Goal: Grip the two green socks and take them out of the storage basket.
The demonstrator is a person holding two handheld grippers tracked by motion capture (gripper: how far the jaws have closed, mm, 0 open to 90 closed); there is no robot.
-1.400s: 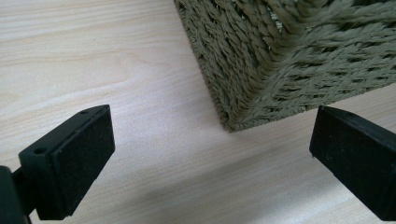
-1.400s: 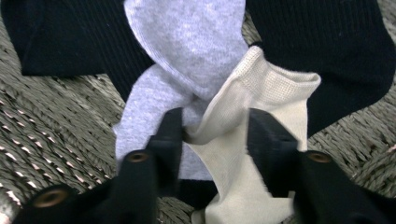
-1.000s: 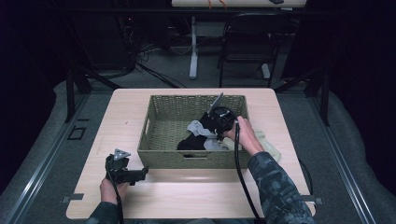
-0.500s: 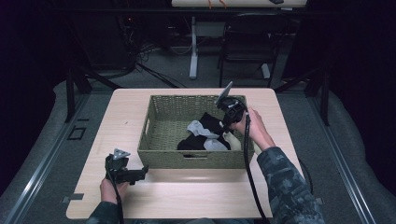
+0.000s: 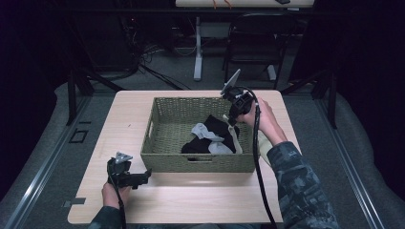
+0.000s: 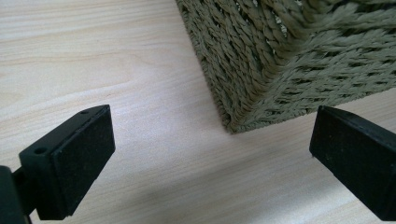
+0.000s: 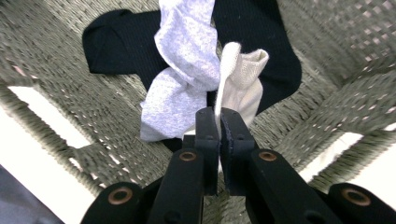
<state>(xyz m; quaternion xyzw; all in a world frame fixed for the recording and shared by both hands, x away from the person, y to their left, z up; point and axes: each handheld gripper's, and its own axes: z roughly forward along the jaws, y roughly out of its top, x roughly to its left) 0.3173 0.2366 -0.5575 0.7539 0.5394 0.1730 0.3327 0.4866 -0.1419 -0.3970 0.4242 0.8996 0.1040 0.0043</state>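
The right tongs (image 7: 217, 122) are clenched on a cream sock (image 7: 240, 84), held up over the basket (image 5: 162, 143) toward its 3 o'clock side. Below it in the basket lie a grey sock (image 7: 182, 70) and a black sock (image 7: 261, 32). The left tongs (image 6: 212, 154) are released, jaws wide apart, resting low on the worktop (image 5: 129, 109) at the basket's 7 o'clock corner.
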